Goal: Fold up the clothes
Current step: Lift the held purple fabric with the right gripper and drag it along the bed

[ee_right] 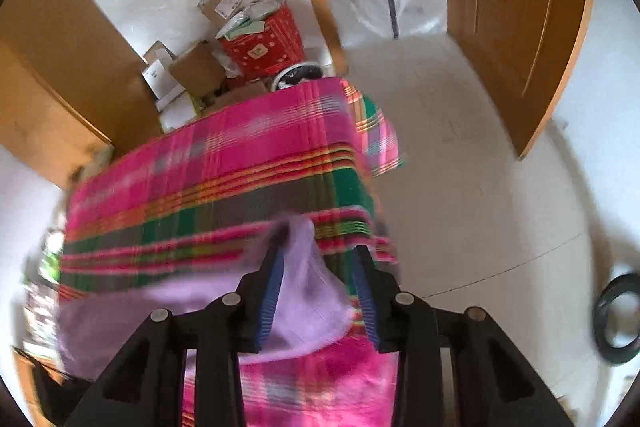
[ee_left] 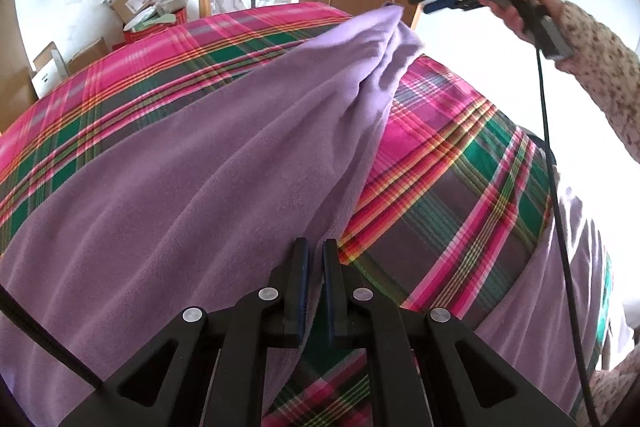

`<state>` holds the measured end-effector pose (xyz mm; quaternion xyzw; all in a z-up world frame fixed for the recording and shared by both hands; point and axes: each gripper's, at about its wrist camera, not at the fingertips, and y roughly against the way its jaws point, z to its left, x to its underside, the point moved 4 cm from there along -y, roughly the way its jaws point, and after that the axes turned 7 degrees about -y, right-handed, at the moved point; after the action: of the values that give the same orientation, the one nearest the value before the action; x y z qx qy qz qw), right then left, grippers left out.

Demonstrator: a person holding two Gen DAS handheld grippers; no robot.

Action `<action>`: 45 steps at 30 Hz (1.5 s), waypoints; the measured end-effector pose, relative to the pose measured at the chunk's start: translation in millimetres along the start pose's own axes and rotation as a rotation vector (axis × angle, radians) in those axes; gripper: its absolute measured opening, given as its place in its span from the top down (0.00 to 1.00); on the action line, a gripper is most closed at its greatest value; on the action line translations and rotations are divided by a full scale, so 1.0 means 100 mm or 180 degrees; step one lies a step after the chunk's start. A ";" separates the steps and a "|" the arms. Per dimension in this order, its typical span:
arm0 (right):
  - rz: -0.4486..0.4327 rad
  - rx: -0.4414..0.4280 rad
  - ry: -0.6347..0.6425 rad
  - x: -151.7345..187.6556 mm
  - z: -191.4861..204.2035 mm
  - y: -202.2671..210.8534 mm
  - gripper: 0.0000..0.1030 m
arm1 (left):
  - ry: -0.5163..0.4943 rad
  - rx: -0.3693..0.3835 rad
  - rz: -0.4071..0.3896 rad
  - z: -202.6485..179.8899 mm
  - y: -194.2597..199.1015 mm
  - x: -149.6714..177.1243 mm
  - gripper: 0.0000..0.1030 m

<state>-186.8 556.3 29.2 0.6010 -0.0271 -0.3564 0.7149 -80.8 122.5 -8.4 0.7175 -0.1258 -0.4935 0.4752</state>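
Note:
A lilac fleece garment (ee_left: 168, 187) lies spread over the plaid-covered table (ee_left: 440, 187). My left gripper (ee_left: 315, 251) is shut on the garment's near edge, with purple cloth pinched between its fingers. My right gripper (ee_left: 424, 1) is held in the air past the garment's raised far corner (ee_left: 396, 27). In the right wrist view the right gripper (ee_right: 320, 251) stands open, with the lilac cloth (ee_right: 308, 291) loose between its fingers, touching neither clearly. That view is motion-blurred.
The pink, green and grey plaid cloth (ee_right: 224, 179) covers the table. Cardboard boxes (ee_right: 192, 67) and a red box (ee_right: 264, 43) are piled by the wall. A wooden door (ee_right: 516, 27) stands open. A black ring (ee_right: 618, 315) lies on the floor at right.

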 end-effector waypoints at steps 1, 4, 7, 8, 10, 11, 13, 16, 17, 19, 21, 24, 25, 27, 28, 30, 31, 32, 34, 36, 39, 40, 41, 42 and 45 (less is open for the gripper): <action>-0.0006 -0.0107 -0.0096 0.02 -0.03 0.04 0.64 | -0.0007 -0.0012 0.0007 -0.01 0.00 0.00 0.93; -0.0034 -0.0594 -0.0511 0.04 -0.14 0.18 0.64 | -0.0020 -0.0065 0.0011 -0.04 0.01 -0.01 0.93; -0.0090 -0.0268 -0.0473 0.08 -0.22 0.12 0.64 | -0.0030 -0.0124 0.0009 -0.06 0.02 -0.02 0.93; -0.0077 -0.0221 -0.0444 0.13 -0.24 0.06 0.64 | -0.0034 -0.0144 0.0001 -0.07 0.03 -0.02 0.93; -0.0053 -0.0324 -0.0435 0.25 -0.25 -0.06 0.64 | -0.0046 -0.0188 -0.0052 -0.09 0.07 -0.02 0.93; -0.0043 -0.0386 -0.0434 0.30 -0.26 -0.12 0.64 | -0.0051 -0.0215 -0.0078 -0.10 0.08 -0.02 0.93; -0.0061 -0.0411 -0.0404 0.39 -0.25 -0.20 0.64 | -0.0056 -0.0310 -0.0105 -0.10 0.10 -0.05 0.93; -0.0056 -0.0467 -0.0471 0.49 -0.25 -0.32 0.64 | -0.0127 -0.0381 -0.0158 -0.12 0.13 -0.11 0.92; -0.0042 -0.0512 -0.0534 0.51 -0.25 -0.36 0.64 | -0.0181 -0.0371 -0.0197 -0.14 0.14 -0.13 0.87; -0.0044 -0.0584 -0.0613 0.52 -0.25 -0.40 0.64 | -0.0249 -0.0394 -0.0215 -0.16 0.12 -0.15 0.82; -0.0064 -0.0599 -0.0654 0.51 -0.25 -0.46 0.64 | -0.0310 -0.0404 -0.0163 -0.18 0.06 -0.16 0.82; -0.0110 -0.0628 -0.0719 0.52 -0.25 -0.49 0.64 | -0.0417 -0.0385 -0.0055 -0.23 -0.04 -0.18 0.81; -0.0116 -0.0634 -0.0736 0.52 -0.25 -0.49 0.64 | -0.0452 -0.0378 -0.0019 -0.24 -0.07 -0.19 0.81; -0.0127 -0.0637 -0.0748 0.53 -0.24 -0.49 0.64 | -0.0546 -0.0335 0.0020 -0.29 -0.12 -0.19 0.80; -0.0134 -0.0631 -0.0740 0.53 -0.24 -0.49 0.64 | -0.0570 -0.0336 0.0042 -0.30 -0.14 -0.19 0.79; -0.0147 -0.0631 -0.0735 0.54 -0.24 -0.48 0.64 | -0.0623 -0.0358 0.0091 -0.32 -0.18 -0.21 0.77; -0.0156 -0.0640 -0.0744 0.54 -0.24 -0.48 0.64 | -0.0628 -0.0366 0.0101 -0.32 -0.19 -0.23 0.76; -0.0166 -0.0652 -0.0753 0.55 -0.25 -0.47 0.64 | -0.0633 -0.0373 0.0111 -0.31 -0.21 -0.25 0.74; -0.0182 -0.0651 -0.0781 0.56 -0.26 -0.47 0.64 | -0.0553 -0.0377 0.0132 -0.28 -0.24 -0.29 0.70; -0.0197 -0.0646 -0.0810 0.57 -0.28 -0.46 0.64 | -0.0425 -0.0375 0.0150 -0.24 -0.27 -0.33 0.70; -0.0220 -0.0639 -0.0853 0.58 -0.29 -0.46 0.73 | -0.0398 -0.0408 0.0110 -0.25 -0.29 -0.36 0.72; -0.0227 -0.0637 -0.0868 0.59 -0.30 -0.45 0.77 | -0.0396 -0.0396 0.0099 -0.25 -0.30 -0.37 0.77; -0.0235 -0.0634 -0.0883 0.60 -0.31 -0.45 0.85 | -0.0376 -0.0378 0.0083 -0.25 -0.29 -0.36 0.89; -0.0243 -0.0632 -0.0897 0.60 -0.31 -0.45 0.89 | -0.0364 -0.0357 0.0052 -0.25 -0.27 -0.35 0.94; -0.0265 -0.0625 -0.0941 0.62 -0.33 -0.44 0.91 | -0.0336 -0.0281 -0.0034 -0.25 -0.22 -0.33 0.97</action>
<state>-146.4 549.6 -43.1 0.4701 -0.0720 -0.4711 0.7429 -82.3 169.6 -5.5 0.6695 -0.1250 -0.5382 0.4965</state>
